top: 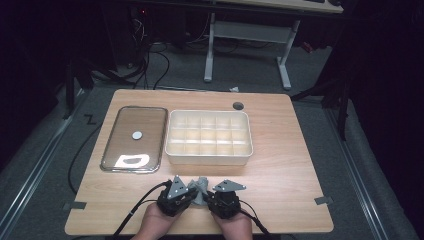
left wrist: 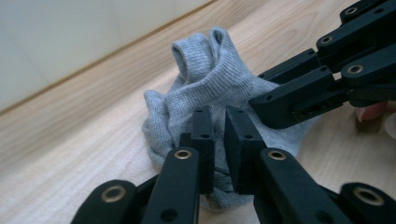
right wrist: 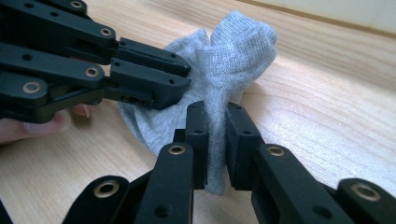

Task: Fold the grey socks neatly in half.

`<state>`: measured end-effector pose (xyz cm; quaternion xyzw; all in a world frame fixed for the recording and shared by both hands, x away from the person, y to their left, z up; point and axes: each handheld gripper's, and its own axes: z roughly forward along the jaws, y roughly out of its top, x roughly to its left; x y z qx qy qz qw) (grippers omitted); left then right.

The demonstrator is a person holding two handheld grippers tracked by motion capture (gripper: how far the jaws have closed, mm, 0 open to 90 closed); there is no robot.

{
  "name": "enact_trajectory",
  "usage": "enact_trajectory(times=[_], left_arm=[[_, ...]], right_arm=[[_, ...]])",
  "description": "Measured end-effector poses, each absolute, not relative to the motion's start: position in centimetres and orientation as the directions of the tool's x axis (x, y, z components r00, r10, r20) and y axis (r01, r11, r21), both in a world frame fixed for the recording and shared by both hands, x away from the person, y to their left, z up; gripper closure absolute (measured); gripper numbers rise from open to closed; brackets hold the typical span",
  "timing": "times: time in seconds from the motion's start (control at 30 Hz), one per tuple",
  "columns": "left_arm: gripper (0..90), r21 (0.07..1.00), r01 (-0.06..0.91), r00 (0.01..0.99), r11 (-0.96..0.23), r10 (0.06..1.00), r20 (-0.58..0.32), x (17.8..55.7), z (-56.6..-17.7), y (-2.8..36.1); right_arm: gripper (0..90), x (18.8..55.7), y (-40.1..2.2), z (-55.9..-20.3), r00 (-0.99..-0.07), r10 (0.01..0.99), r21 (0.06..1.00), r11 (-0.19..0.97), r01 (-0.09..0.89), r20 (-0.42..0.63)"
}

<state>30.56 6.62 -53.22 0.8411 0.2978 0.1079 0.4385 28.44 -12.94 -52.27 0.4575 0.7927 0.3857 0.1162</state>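
Observation:
A crumpled grey sock (top: 201, 186) lies on the wooden table near its front edge, between the two grippers. In the left gripper view the left gripper (left wrist: 219, 140) has its jaws nearly together on a fold of the grey sock (left wrist: 205, 79), and the right gripper (left wrist: 258, 100) bites the sock's far side. From the right gripper view, the right gripper (right wrist: 215, 140) pinches a strip of the grey sock (right wrist: 233, 51) between its pads, with the left gripper (right wrist: 184, 79) clamped on the sock's upper left. Seen from above, the left gripper (top: 193, 193) and right gripper (top: 208, 195) point inward at each other.
A white box (top: 209, 159) divided into several compartments stands mid-table just beyond the sock. To its left lies a metal tray under a glass lid (top: 145, 125) with a white knob (top: 137, 134). A cable hole (top: 238, 105) sits at the back edge.

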Motion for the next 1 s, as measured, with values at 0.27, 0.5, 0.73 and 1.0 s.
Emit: enact_trajectory(times=[0.27,0.5,0.73,1.0], left_arm=[[84.6,0.804,0.365,0.815,-0.469,0.578,-0.033,29.6,-53.3,5.6],[81.5,0.802,0.368,0.813,-0.471,0.582,-0.031,29.7,-53.3,5.5],[80.8,0.801,0.376,0.811,-0.465,0.583,-0.042,29.7,-53.3,5.6],[80.2,0.802,0.376,0.813,-0.465,0.581,-0.045,29.7,-53.3,5.6]], right_arm=[[82.3,27.1,-12.9,-50.8,-0.586,0.799,0.735,0.317,0.600,0.135],[77.8,27.0,-13.3,-50.7,-0.582,0.804,0.724,0.327,0.607,0.125],[70.4,26.4,-14.9,-50.0,-0.540,0.836,0.760,0.289,0.582,0.096],[67.1,27.3,-15.9,-50.1,-0.482,0.876,0.745,0.305,0.594,0.026]])
